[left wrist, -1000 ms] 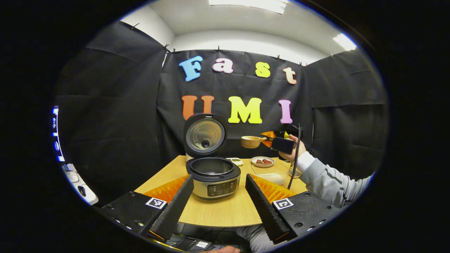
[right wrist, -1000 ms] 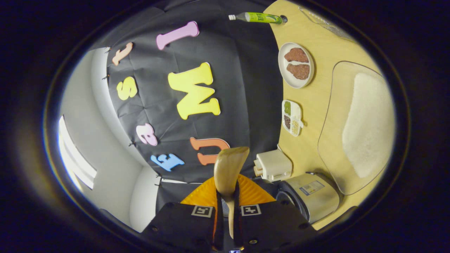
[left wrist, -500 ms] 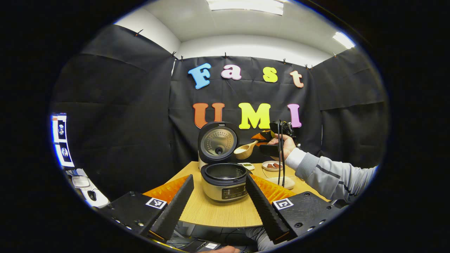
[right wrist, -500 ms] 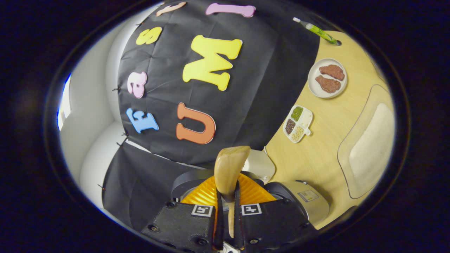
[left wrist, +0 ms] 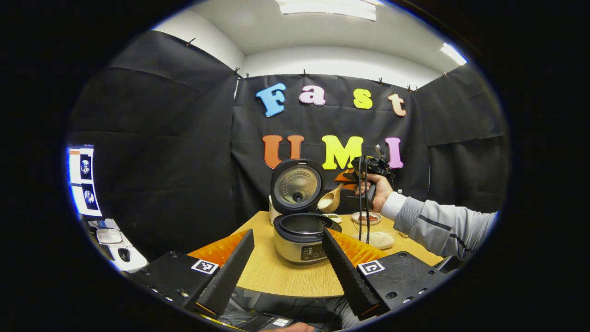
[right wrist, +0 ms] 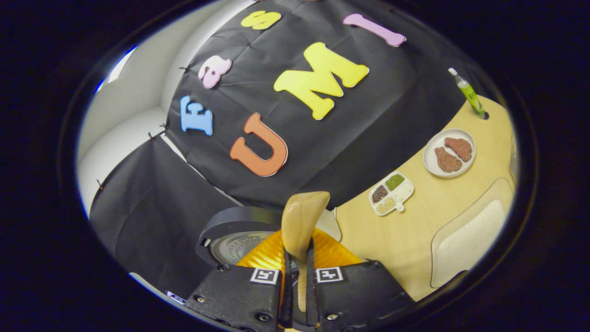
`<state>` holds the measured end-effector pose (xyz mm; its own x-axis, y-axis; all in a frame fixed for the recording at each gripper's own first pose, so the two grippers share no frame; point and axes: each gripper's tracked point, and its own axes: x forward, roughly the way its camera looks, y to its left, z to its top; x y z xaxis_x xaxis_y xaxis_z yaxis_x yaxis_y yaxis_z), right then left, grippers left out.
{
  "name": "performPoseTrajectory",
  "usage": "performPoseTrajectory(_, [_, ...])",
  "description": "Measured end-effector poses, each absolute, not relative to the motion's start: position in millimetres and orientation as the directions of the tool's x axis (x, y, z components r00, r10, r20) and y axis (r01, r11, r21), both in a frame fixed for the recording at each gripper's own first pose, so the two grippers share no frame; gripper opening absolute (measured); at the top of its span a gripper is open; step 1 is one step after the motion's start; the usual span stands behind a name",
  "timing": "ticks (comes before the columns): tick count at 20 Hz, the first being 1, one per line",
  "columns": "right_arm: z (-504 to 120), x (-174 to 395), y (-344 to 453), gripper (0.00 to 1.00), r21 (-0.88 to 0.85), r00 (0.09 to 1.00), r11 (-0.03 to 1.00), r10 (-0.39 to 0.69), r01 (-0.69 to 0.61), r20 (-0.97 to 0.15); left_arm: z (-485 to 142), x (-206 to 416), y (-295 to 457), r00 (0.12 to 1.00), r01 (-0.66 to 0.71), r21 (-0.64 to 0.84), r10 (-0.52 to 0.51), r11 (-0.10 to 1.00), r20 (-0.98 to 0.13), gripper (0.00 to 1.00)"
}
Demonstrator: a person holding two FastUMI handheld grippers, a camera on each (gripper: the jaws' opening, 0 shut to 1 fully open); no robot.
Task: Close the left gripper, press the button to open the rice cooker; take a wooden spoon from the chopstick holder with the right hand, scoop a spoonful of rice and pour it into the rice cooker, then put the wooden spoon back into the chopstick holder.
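The rice cooker (left wrist: 302, 233) stands on the wooden table with its lid (left wrist: 296, 184) swung up. A wooden spoon (left wrist: 329, 201) holding white rice hangs tilted, bowl down, just above the pot's right rim. My right gripper (left wrist: 346, 179), held by a hand, is shut on the spoon's handle. In the right gripper view the spoon (right wrist: 302, 221) sticks out between that gripper's (right wrist: 298, 295) closed fingers, with the lid (right wrist: 230, 240) below it. My left gripper (left wrist: 286, 263) is open, low at the table's near edge, holding nothing.
A clear tray of rice (right wrist: 465, 244) lies right of the cooker. Behind it sit a divided dish (right wrist: 391, 192), a plate of meat (right wrist: 449, 152) and a green bottle (right wrist: 469, 94). The table (left wrist: 286, 276) ends close to my left gripper. A screen (left wrist: 83, 180) glows at far left.
The right gripper has carried the spoon left to the cooker and tipped its bowl downward. The left gripper's view has swung, so the cooker sits further right in it.
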<state>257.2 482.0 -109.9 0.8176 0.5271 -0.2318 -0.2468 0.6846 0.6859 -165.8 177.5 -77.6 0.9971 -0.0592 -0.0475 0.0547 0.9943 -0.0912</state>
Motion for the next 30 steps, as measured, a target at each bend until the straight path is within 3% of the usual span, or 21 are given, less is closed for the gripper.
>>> performPoseTrajectory(7, [-116,244,493,0.16,0.622,0.813,0.733,0.524,-0.277,-0.255,-84,-172,179,0.995,0.068,-0.149,-0.077,0.986,-0.056,0.95])
performPoseTrajectory(17, [-103,239,494,0.16,0.514,0.826,0.786,0.512,-0.343,-0.233,-85,-175,176,0.996,0.077,-0.107,-0.082,0.991,-0.046,0.95])
performPoseTrajectory(24, [-80,230,506,0.16,0.254,0.871,0.871,0.466,-0.420,-0.154,-99,-169,168,0.991,0.098,-0.108,-0.107,0.989,-0.081,0.94])
performPoseTrajectory(30, [-78,212,528,0.16,0.025,0.867,0.873,0.486,-0.486,-0.112,-108,-165,171,0.990,0.085,-0.125,-0.098,0.989,-0.099,0.95])
